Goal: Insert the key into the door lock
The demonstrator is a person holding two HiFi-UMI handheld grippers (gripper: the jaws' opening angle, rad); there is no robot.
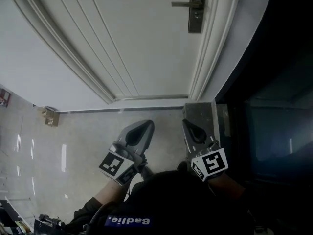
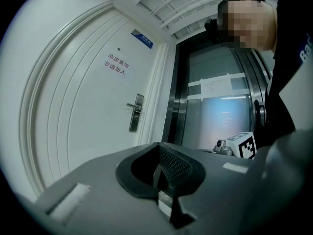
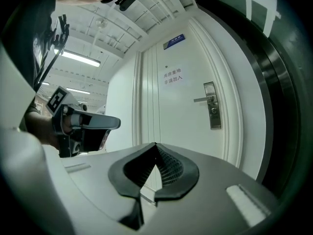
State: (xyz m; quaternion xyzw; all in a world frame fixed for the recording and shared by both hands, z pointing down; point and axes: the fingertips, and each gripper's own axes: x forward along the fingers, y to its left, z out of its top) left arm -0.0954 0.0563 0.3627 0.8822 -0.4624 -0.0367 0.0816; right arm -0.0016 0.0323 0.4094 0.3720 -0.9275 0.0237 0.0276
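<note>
The fingers of your left gripper are pressing together, tip to tip. I am not seeing a key between them. Only a thin pale strip is showing low in the gap, and I cannot tell what it is. The fingers of your right gripper are also meeting at the tips, with nothing recognisable between them. So the key is not showing in any view.

Both grippers are pointing level toward the white door, well apart from it, above the glossy floor. The door lock, a dark plate with a lever handle, is sitting near the right edge of the door, beside the frame.

I am judging the key to be small, light, stiff and smooth, so it may be twisting between the pads. You should be taking it by its flat head, leaving the blade free. The lock is fixed and is not yielding.
</note>
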